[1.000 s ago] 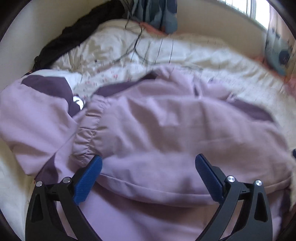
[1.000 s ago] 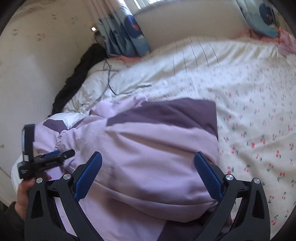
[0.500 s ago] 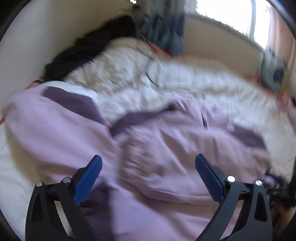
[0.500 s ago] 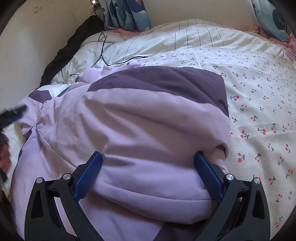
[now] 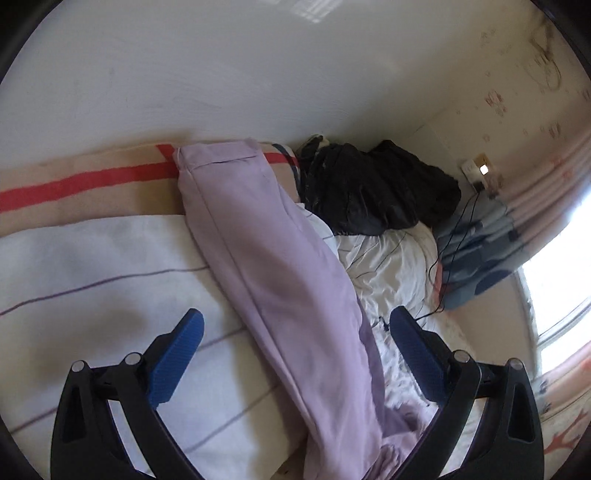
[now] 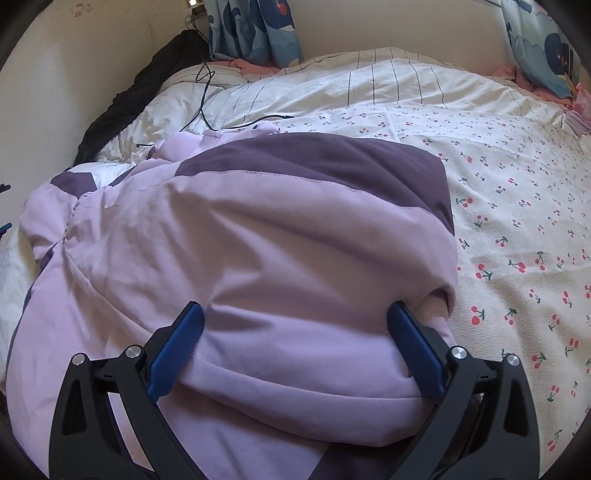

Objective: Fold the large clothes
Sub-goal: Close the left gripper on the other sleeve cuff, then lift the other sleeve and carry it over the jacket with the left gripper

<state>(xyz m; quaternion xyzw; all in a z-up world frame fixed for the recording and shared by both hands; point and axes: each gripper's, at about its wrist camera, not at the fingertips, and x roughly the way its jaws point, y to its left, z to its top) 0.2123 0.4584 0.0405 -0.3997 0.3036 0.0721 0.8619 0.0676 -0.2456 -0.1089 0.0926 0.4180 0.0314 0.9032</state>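
Both grippers stand wide open as I watch from the remote station: my right gripper (image 6: 295,325) straddles a puffed fold of the lilac jacket (image 6: 258,258), its blue pads (image 6: 177,350) pressed against the cloth on either side without pinching it, while my left gripper (image 5: 293,343) hangs with a long lilac sleeve (image 5: 280,280) running between its spread fingers, neither pad touching it. Only the right wrist view shows the jacket's bulk, heaped across the cherry-print bedsheet (image 6: 517,221) from 6 o'clock to the centre, a dark purple panel (image 6: 332,162) crossing its far side toward 12 o'clock. That view alone also takes in the striped quilt (image 6: 388,85) at 12 o'clock, a patterned blue curtain (image 6: 255,29) at 11 o'clock and a patterned cushion (image 6: 543,44) at 1 o'clock. The left wrist view, turned toward the wall (image 5: 258,74), shows what the other does not: the sleeve's cuff end reaching a red-striped blanket (image 5: 74,184) at 10 o'clock, and a white pillow (image 5: 92,277) with thin purple lines at 8 o'clock. A black garment (image 5: 376,188) bunched at 1 o'clock and a thin black cable (image 5: 443,266) appear in both views. I can read no brand, label or lettering anywhere.
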